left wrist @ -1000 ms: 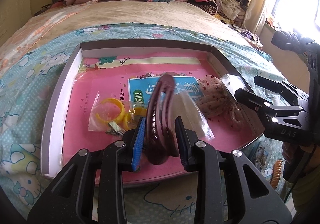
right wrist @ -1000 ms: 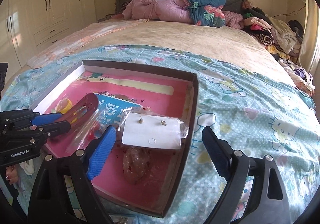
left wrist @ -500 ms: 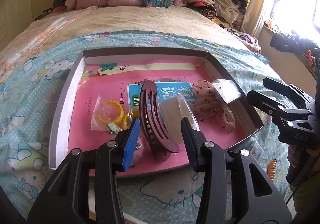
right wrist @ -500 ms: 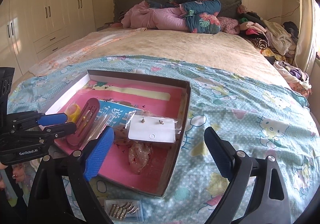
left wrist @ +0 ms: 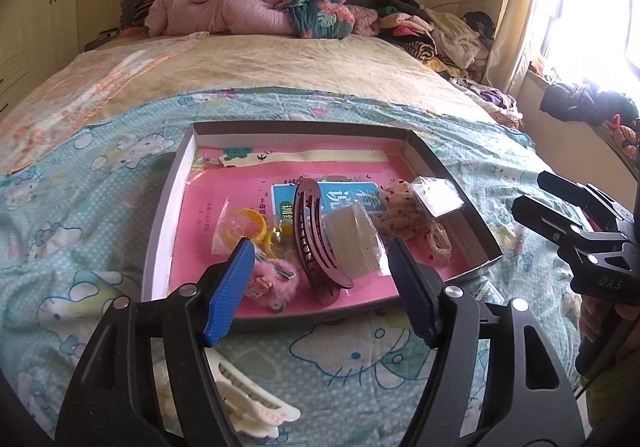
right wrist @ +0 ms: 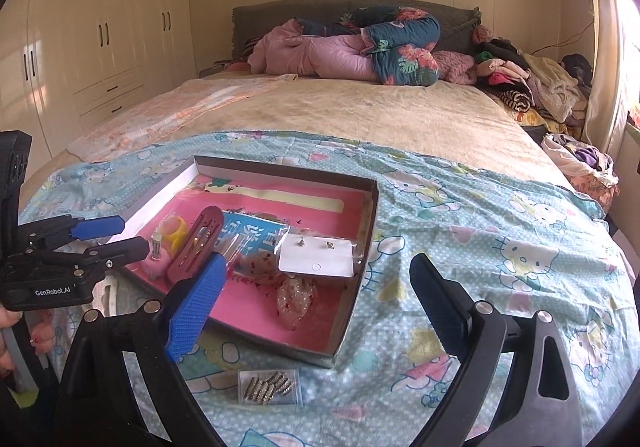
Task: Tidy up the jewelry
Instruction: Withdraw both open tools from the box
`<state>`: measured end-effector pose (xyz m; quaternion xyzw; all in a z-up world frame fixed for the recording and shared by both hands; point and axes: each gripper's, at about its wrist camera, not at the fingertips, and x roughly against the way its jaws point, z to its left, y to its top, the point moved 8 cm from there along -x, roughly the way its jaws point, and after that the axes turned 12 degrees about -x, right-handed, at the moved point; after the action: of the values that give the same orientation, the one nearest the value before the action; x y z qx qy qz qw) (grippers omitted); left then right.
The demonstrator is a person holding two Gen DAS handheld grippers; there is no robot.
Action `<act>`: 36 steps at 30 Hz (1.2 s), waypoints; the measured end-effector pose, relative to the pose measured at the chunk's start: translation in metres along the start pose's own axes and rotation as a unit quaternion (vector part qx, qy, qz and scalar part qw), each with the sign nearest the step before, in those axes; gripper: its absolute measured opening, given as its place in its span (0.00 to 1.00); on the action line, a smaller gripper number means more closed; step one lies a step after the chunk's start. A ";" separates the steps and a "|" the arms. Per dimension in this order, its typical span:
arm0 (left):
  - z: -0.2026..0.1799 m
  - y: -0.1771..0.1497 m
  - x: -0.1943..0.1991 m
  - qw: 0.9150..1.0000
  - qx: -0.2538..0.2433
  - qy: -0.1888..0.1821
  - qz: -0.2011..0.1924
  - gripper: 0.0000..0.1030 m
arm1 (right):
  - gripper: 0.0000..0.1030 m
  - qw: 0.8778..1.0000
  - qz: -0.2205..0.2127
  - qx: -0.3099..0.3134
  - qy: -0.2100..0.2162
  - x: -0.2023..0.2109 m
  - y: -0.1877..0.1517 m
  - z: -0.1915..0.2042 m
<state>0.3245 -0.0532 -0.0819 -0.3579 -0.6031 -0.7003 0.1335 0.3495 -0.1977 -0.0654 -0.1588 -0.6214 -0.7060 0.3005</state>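
A shallow grey box [left wrist: 160, 215] with a pink floor lies on the bed; it also shows in the right wrist view [right wrist: 362, 279]. In it a maroon hair clip [left wrist: 316, 243] leans on a plastic bag [left wrist: 352, 243], beside yellow rings [left wrist: 244, 225], a pink fluffy clip [left wrist: 274, 281], a speckled scrunchie [left wrist: 412, 219] and an earring card [right wrist: 316, 257]. My left gripper [left wrist: 320, 291] is open and empty, just in front of the box. My right gripper [right wrist: 316, 303] is open and empty over the box's near right corner.
A white hair clip [left wrist: 248, 403] lies on the Hello Kitty sheet [left wrist: 80, 247] under my left gripper. A small clear case of metal pieces [right wrist: 270, 386] lies in front of the box. Piled bedding [right wrist: 352, 47] and clothes sit at the headboard; wardrobes stand to the left.
My left gripper let go of the maroon hair clip, opened wide and drew back from the box. The clip now rests in the box. My right gripper also pulled back.
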 end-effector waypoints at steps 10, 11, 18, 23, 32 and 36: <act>0.000 -0.003 0.029 1.000 0.002 0.008 -0.020 0.79 | 0.91 1.000 -0.014 0.011 0.008 0.030 -0.005 0.014; 0.000 -0.004 0.031 1.000 0.001 0.007 -0.021 0.79 | 0.91 1.000 -0.014 0.012 0.008 0.032 -0.006 0.015; -0.002 -0.011 0.044 1.000 0.001 0.008 -0.026 0.85 | 0.91 1.000 -0.008 0.018 0.016 0.041 -0.019 0.027; -0.002 -0.019 0.051 1.000 0.002 0.010 -0.027 0.85 | 0.91 0.999 -0.004 0.021 0.024 0.045 -0.027 0.038; 0.004 -0.032 0.065 0.999 0.009 0.022 -0.029 0.85 | 0.91 0.999 0.001 0.036 0.039 0.052 -0.041 0.056; 0.010 -0.038 0.071 0.999 0.016 0.027 -0.029 0.87 | 0.91 0.998 0.002 0.042 0.045 0.055 -0.047 0.063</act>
<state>0.2543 -0.0170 -0.0637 -0.3193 -0.6201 -0.7037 0.1351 0.2685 -0.1465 -0.0575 -0.1154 -0.6365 -0.6848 0.3357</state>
